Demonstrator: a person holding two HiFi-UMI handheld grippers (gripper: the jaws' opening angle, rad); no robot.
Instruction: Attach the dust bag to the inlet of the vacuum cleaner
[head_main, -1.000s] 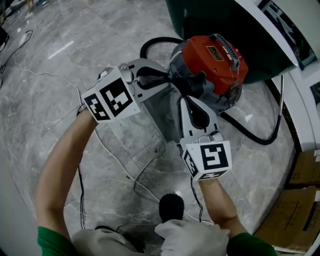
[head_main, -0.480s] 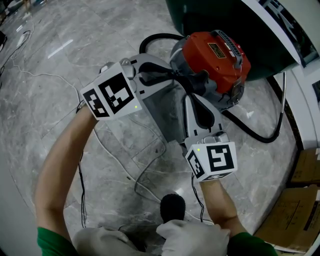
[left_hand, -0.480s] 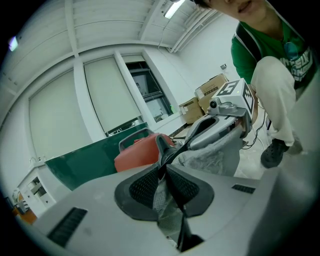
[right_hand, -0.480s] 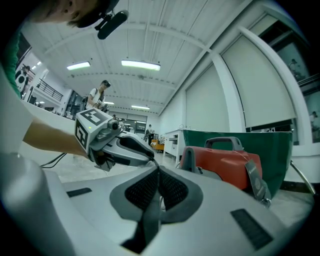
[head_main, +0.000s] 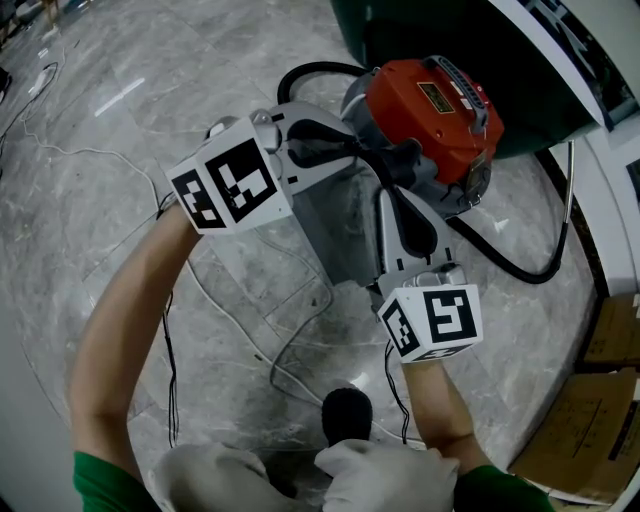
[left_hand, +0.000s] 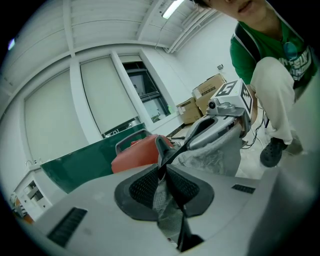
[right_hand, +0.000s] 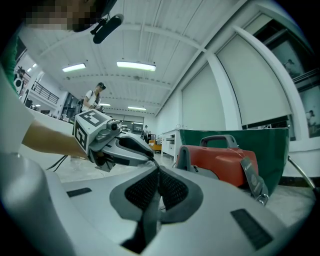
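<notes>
The red vacuum cleaner lies on the floor at the upper right, beside the grippers. A grey dust bag hangs between the two grippers just in front of it. My left gripper reaches in from the left and is shut on the bag's top edge next to the vacuum's grey body. From below, my right gripper is shut on the same edge. In the left gripper view the bag fabric is pinched between the pads, with the vacuum behind. The right gripper view shows the vacuum close ahead. The inlet is hidden.
A black hose loops around the vacuum. A dark green panel stands behind it. Cardboard boxes sit at the right edge. Thin cables trail over the marble floor, and the person's shoe is at the bottom.
Both grippers, still holding the bag, have edged slightly right and up toward the vacuum.
</notes>
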